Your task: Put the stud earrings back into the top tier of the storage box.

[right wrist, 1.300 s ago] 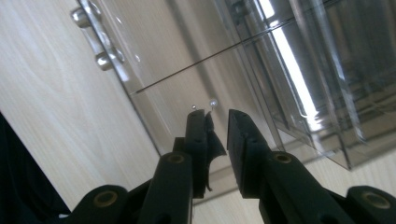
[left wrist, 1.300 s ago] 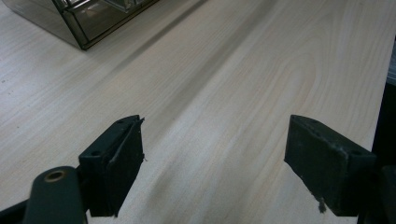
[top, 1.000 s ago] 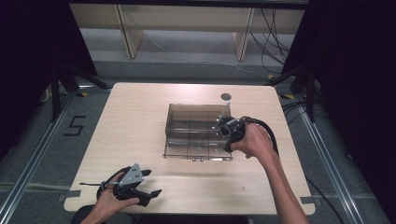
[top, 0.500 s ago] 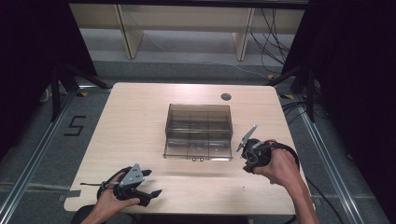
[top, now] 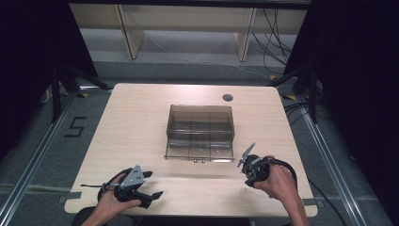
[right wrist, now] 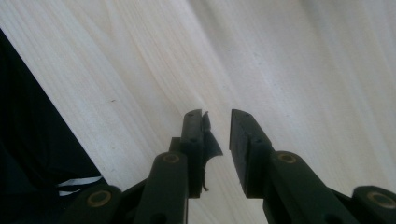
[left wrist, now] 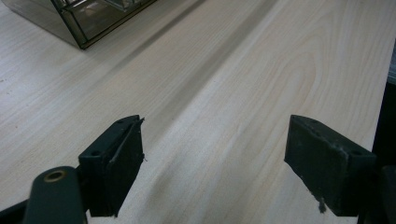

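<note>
Scene: while both grippers are held low near the worktop's near edge, a smoky translucent plastic organiser box (top: 200,132) is seen at the middle of the pale wood-grain worktop (top: 141,122).
Box material and shape: tinted, see-through plastic, rectangular, divided by inner walls into small compartments; what lies in them cannot be told.
Box long axis: set left to right across the worktop, its latch side turned toward the person.
Box in the left gripper view: a dark-edged corner (left wrist: 88,21) is seen at the upper left, well apart from the jaws.
Worktop: light laminate with fine streaked grain and rounded corners; a small round grey grommet (top: 227,98) is set near its far edge.
Left gripper (top: 151,183): held by the left hand (top: 110,202) at the near-left corner; its grey three-cornered plate is turned up; black, matt, blocky jaws are spread wide with nothing between them, one pad edge frayed.
Right gripper (top: 246,175): held by the right hand (top: 278,181) near the box's right front corner; jaws are drawn nearly together with a narrow gap, nothing pinched; a torn flap of black pad material hangs from one jaw.
Floor: grey, marked with a "5" (top: 75,127) left of the worktop.
</note>
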Demonstrator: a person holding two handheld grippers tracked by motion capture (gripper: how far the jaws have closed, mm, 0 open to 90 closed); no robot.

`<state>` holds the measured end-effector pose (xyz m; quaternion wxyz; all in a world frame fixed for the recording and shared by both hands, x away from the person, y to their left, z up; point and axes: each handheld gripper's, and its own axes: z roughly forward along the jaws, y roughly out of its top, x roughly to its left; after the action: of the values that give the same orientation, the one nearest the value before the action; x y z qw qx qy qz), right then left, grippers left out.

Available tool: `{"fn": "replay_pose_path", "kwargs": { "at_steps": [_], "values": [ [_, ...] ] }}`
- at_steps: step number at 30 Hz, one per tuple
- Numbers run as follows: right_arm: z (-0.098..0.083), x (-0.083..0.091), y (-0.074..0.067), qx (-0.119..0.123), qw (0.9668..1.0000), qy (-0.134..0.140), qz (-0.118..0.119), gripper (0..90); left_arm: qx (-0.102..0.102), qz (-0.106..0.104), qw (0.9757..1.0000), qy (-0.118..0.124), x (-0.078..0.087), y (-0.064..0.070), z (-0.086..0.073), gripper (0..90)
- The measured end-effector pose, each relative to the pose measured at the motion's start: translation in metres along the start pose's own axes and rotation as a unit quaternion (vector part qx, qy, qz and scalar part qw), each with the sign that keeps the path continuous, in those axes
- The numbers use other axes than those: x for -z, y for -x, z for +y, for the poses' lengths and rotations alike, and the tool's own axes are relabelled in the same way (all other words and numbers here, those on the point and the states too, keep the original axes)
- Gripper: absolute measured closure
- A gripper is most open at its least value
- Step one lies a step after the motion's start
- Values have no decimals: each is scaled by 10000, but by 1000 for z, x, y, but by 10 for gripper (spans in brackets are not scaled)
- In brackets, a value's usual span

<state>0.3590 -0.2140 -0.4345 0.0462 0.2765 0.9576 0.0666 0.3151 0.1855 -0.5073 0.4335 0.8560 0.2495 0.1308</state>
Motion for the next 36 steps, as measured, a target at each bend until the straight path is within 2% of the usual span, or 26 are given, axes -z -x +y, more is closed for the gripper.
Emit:
{"fn": "replay_pose_path", "kwargs": {
  "at_steps": [1, 2, 5, 7, 8, 9, 10, 11, 12, 15, 16, 17, 18, 19, 20, 21, 22, 23, 24, 26, 27, 28, 30, 33, 34, 36],
  "values": [
    [0, -3, 0, 97, 9999, -6, 29, 759, -53, -7, 9999, -102, 2, -1, 0, 190],
    [-1, -6, -1, 18, 10000, -14, 33, 760, 67, 4, 9999, -89, 2, 0, 0, 190],
    [-3, -12, -2, -40, 9999, -101, 99, 763, 57, 1, 10000, -81, 1, 0, 0, 190],
    [-3, -15, -1, 89, 9998, -134, 122, 763, 54, 4, 9999, -86, 2, -1, 0, 190],
    [-3, -16, -1, 79, 9998, -123, 121, 764, 79, 39, 10000, -26, 1, 0, 0, 190],
    [-4, -15, -2, 13, 9999, -117, 104, 766, -27, 27, 10000, -14, 1, -1, 1, 190],
    [-4, -16, -2, -56, 9999, -122, 82, 765, 49, -9, 10000, 58, 1, 0, 1, 190],
    [-4, -16, -2, -56, 9999, -122, 82, 765, 49, -9, 10000, 58, 1, 0, 1, 190],
    [-4, -20, -2, 15, 9999, -93, 98, 766, 110, -30, 9999, -43, 1, 2, 0, 191],
    [-4, -21, -3, -60, 9997, -200, 108, 770, 104, 6, 9999, 0, 1, 1, 0, 190],
    [-3, -23, -2, 80, 9996, -197, 165, 775, 18, -39, 10000, -61, 1, 1, 1, 190],
    [-3, -25, -3, -17, 9997, -191, 115, 776, -8, -36, 10000, -52, 1, 0, 1, 190],
    [-3, -25, -3, -17, 9997, -191, 115, 776, -8, -36, 10000, -52, 1, 0, 1, 190],
    [-2, -26, -3, 18, 9996, -247, 128, 778, 130, -34, 9999, -2, 0, 2, 0, 190],
    [-1, -30, -3, 13, 9995, -299, 112, 785, -7, 11, 10000, 17, 1, 0, 0, 190],
    [-1, -30, -3, 13, 9995, -299, 112, 785, -7, 11, 10000, 17, 1, 0, 0, 190],
    [1, -33, -3, 27, 9993, -341, 156, 790, 87, -38, 9999, -76, 1, 1, 1, 190],
    [1, -34, -2, 89, 9993, -322, 180, 793, 16, -43, 10000, -76, 1, 1, 1, 190],
    [1, -35, -3, 12, 9993, -343, 160, 796, 125, -28, 9999, -37, 1, 2, 0, 190],
    [2, -37, -5, 28, 9991, -379, 202, 808, 102, -10, 9999, -2, 1, 1, 0, 190],
    [3, -39, -3, 153, 9990, -372, 218, 814, 120, -41, 9999, 0, 0, 2, 0, 190],
    [3, -40, -4, 9, 9991, -389, 168, 822, 104, -40, 9999, -25, 1, 2, 1, 190],
    [3, -40, -4, -59, 9989, -434, 163, 829, 109, -42, 9999, -18, 1, 2, 0, 190],
    [5, -40, -2, 54, 9986, -429, 300, 854, 127, -19, 9999, 5, 0, 2, 0, 190],
    [8, -41, 0, 97, 9982, -477, 360, 859, -25, -18, 10000, -54, 0, 2, 1, 191],
    [10, -41, 0, -12, 9979, -548, 344, 866, 46, 1, 10000, -22, 0, 3, 0, 193]
  ]
}}
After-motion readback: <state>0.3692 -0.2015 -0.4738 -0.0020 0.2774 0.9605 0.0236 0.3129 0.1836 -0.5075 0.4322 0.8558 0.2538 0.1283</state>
